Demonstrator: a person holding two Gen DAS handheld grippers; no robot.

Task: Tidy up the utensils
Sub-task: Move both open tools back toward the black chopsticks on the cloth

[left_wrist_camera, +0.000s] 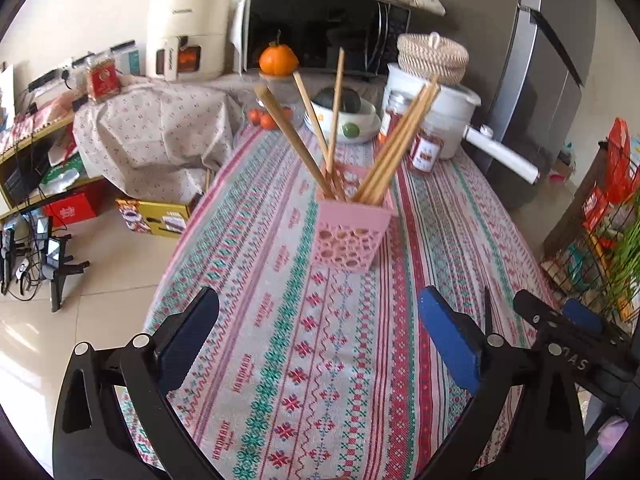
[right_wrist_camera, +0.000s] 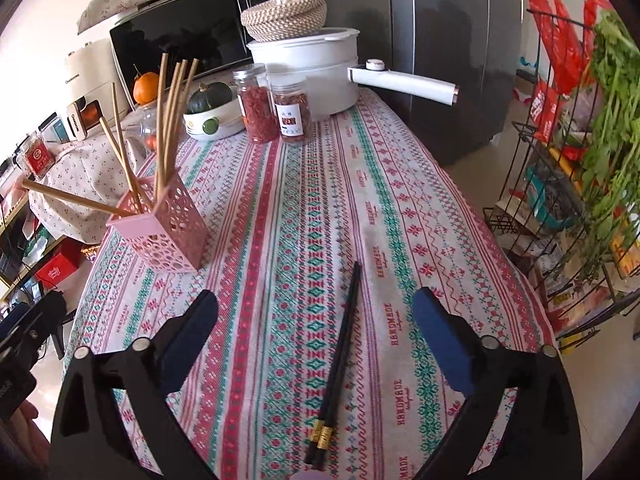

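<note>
A pink perforated utensil holder (left_wrist_camera: 352,228) stands on the patterned tablecloth (left_wrist_camera: 280,360) with several wooden chopsticks (left_wrist_camera: 396,144) leaning in it; it also shows in the right wrist view (right_wrist_camera: 168,236). A pair of black chopsticks (right_wrist_camera: 340,360) with gold bands lies flat on the cloth between my right gripper's fingers. My right gripper (right_wrist_camera: 316,320) is open just above them. My left gripper (left_wrist_camera: 320,316) is open and empty, in front of the holder. The right gripper (left_wrist_camera: 560,320) shows at the right edge of the left wrist view.
At the table's far end stand two red-filled jars (right_wrist_camera: 276,108), a white pot (right_wrist_camera: 316,68) with a long handle and woven lid, a bowl with a squash (right_wrist_camera: 212,112) and a microwave (left_wrist_camera: 320,28). A wire rack (right_wrist_camera: 568,184) with greens stands to the right.
</note>
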